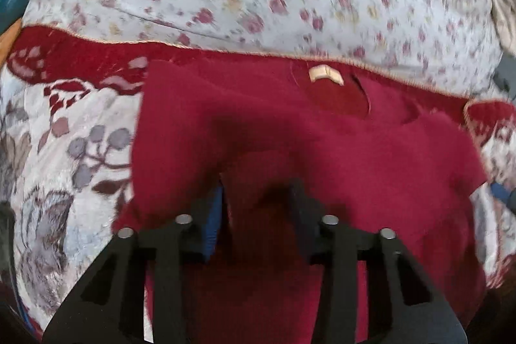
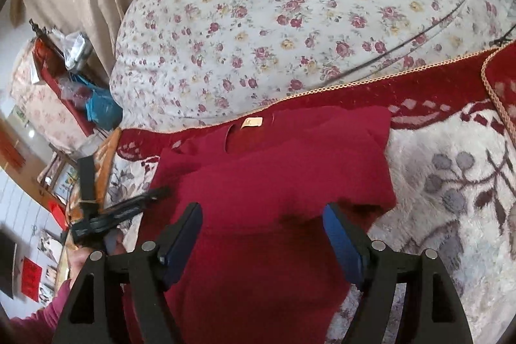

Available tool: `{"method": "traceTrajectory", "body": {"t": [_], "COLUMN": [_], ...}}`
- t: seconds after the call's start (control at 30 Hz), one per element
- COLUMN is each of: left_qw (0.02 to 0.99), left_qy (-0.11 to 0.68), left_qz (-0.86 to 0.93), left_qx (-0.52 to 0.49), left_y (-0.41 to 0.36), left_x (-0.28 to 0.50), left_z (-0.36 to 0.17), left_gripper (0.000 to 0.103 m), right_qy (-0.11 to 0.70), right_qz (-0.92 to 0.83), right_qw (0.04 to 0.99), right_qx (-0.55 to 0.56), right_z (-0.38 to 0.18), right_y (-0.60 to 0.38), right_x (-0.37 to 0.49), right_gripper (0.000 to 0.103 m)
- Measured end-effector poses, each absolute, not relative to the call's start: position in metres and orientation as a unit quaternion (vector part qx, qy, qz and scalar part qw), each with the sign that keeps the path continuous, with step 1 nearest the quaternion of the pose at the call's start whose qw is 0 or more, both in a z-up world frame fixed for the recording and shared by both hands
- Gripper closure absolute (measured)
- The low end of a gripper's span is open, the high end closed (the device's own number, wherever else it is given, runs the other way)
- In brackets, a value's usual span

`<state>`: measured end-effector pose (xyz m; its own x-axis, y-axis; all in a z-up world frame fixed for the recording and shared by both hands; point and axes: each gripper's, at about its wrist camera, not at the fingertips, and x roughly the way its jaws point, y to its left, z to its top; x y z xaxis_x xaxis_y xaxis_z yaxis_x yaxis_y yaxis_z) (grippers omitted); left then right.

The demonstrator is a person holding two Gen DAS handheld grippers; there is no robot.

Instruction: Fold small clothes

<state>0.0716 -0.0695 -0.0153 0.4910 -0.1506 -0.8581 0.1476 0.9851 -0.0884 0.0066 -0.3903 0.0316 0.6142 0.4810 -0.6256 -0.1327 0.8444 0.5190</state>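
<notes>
Red knit, a small top [image 2: 274, 157], lies on the blanket [image 2: 451, 170] that covers the bed, its neck and pale label [image 2: 252, 121] toward the blanket's far braided edge [image 2: 371, 83], beyond which the flowered quilt [image 2: 290, 5] begins. As far as the right wrist view shows, the upper part looks squared off, with a layer of cloth laid across the chest and its edges fairly straight, so I judge that the sides or sleeves are already turned in; a raised fold across the middle suggests the lengthwise fold is under way but not finished. The lower part runs toward the blanket's near edge, under both tools. The left gripper [image 1: 258, 192] is narrowed to a small gap and a ridge of the red cloth stands between its fingers; the picture is blurred there, and I cannot tell if the pads truly press on it. The right gripper [image 2: 262, 234] stands wide, its blue pads [image 2: 342, 244] clear of the cloth and holding nothing, hovering over the top's middle. What seems left: bring the hem up to the neck, flatten, and set it aside.
</notes>
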Motion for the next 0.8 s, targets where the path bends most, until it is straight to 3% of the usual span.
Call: {"method": "traceTrajectory", "body": {"t": [0.07, 0.1, 0.33, 0.47, 0.67, 0.7, 0.73, 0.77, 0.8], "left_qw": [0.862, 0.860, 0.892, 0.877, 0.861, 0.860, 0.860, 0.860, 0.860], "left_qy": [0.497, 0.500, 0.438, 0.469, 0.499, 0.501, 0.501, 0.501, 0.500], "left_qz": [-0.094, -0.100, -0.107, -0.093, -0.085, -0.083, -0.084, -0.086, -0.086], "left_qx": [0.019, 0.017, -0.018, -0.044, -0.048, -0.049, -0.051, -0.052, -0.053], "left_y": [-0.078, -0.079, -0.050, -0.028, -0.032, -0.032, -0.031, -0.030, -0.029], "left_x": [0.073, 0.074, 0.082, 0.093, 0.092, 0.092, 0.093, 0.093, 0.093], "left_z": [-0.014, -0.011, 0.050, 0.028, -0.004, -0.005, -0.005, -0.005, -0.005], "left_gripper": [0.088, 0.089, 0.090, 0.090, 0.090, 0.090, 0.089, 0.083, 0.072], "right_qy": [0.397, 0.395, 0.391, 0.405, 0.467, 0.477, 0.487, 0.495, 0.491], "right_qz": [0.174, 0.171, 0.079, 0.056, 0.064, 0.074, 0.081, 0.082, 0.069], "right_qw": [0.874, 0.876, 0.894, 0.890, 0.854, 0.845, 0.838, 0.839, 0.852], "right_qx": [0.220, 0.220, 0.206, 0.200, 0.221, 0.229, 0.231, 0.209, 0.168], "right_z": [0.033, 0.033, 0.040, 0.038, 0.001, -0.007, -0.014, -0.017, -0.015], "right_y": [-0.393, -0.396, -0.426, -0.436, -0.426, -0.423, -0.421, -0.415, -0.409], "right_x": [0.006, 0.006, 0.009, 0.028, 0.075, 0.081, 0.086, 0.088, 0.088], "right_gripper": [0.028, 0.028, 0.028, 0.022, 0.021, 0.027, 0.061, 0.078, 0.081]}}
